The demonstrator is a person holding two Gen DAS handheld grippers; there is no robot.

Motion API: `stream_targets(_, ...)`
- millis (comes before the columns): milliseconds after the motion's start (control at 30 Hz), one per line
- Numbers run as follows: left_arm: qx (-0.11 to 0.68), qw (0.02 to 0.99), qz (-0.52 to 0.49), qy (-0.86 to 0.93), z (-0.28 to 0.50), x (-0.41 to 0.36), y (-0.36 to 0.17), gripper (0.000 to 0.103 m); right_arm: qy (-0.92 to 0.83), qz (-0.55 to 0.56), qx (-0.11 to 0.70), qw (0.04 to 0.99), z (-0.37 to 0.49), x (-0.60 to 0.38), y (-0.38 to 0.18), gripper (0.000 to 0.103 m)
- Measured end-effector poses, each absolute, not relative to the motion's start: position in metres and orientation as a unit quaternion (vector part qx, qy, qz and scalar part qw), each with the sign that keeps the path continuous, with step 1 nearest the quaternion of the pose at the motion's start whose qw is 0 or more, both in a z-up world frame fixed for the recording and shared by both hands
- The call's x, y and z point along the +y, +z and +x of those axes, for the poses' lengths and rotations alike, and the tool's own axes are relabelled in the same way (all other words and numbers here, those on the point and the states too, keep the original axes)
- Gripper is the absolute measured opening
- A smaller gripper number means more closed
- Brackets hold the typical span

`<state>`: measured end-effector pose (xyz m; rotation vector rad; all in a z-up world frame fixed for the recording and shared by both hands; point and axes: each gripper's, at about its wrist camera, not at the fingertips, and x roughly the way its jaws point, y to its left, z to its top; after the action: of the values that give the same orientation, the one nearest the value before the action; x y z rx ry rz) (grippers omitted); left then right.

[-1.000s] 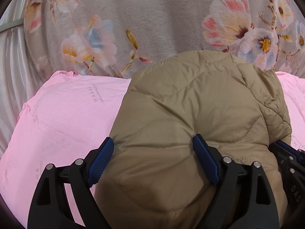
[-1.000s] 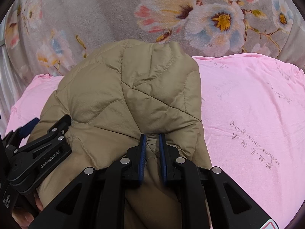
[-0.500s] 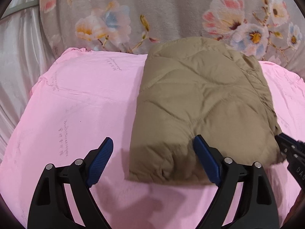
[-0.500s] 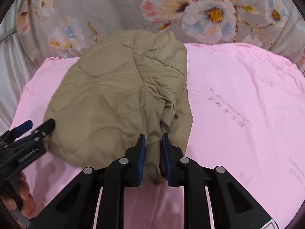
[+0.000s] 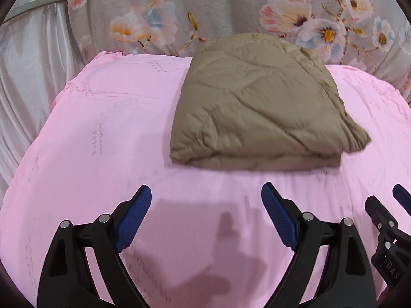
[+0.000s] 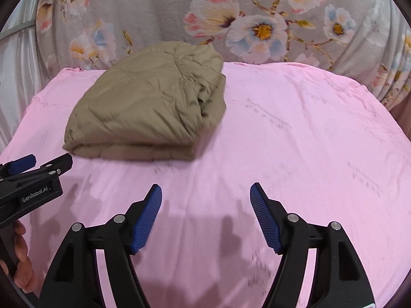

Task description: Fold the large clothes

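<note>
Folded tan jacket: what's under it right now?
The folded tan jacket lies on the pink sheet, its far edge against the floral blanket. Whatever is directly beneath the jacket is covered; nothing sticks out along its visible edges.

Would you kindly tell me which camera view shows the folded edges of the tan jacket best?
The right wrist view: the tan jacket shows its stacked front edge and bunched right side. The left wrist view shows mostly its top and front edge, slightly blurred.
</note>
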<state>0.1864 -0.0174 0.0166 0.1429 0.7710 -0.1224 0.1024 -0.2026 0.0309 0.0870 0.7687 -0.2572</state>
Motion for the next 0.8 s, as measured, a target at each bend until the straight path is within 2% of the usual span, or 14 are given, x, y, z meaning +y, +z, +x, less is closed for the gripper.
stream_targets(67, 0.375, 0.922, 0.083, -0.054, 0.171, -0.022, 0.009, 0.087, -0.128, 0.037, 0.381, 0.915, 0.091, -0.198, 0.027, 0.074)
stream_targets(133, 0.378, 0.920, 0.086, -0.054, 0.157, -0.023, 0.001, 0.092, -0.128, 0.035, 0.375, 0.917, 0.080, -0.195, 0.029, 0.080)
stream_targets(233, 0.381, 0.919, 0.084, -0.052, 0.141, -0.024, -0.004, 0.092, -0.123, 0.034, 0.351, 0.928, 0.061, -0.190, 0.035, 0.086)
stream_targets(300, 0.368, 0.925, 0.079, -0.049, 0.128, -0.023, 0.000, 0.097, -0.114, 0.038, 0.342, 0.932, 0.052, -0.187, 0.037, 0.087)
stream_targets(467, 0.367, 0.925, 0.087, -0.045, 0.107, -0.026, -0.001, 0.097, -0.114, 0.040, 0.331, 0.936, 0.039, -0.179, 0.040, 0.088)
stream_targets(800, 0.361, 0.929, 0.080, -0.019, 0.102, -0.020, -0.001, 0.097, -0.131, 0.039, 0.369, 0.919, 0.044, -0.176, 0.028, 0.090)
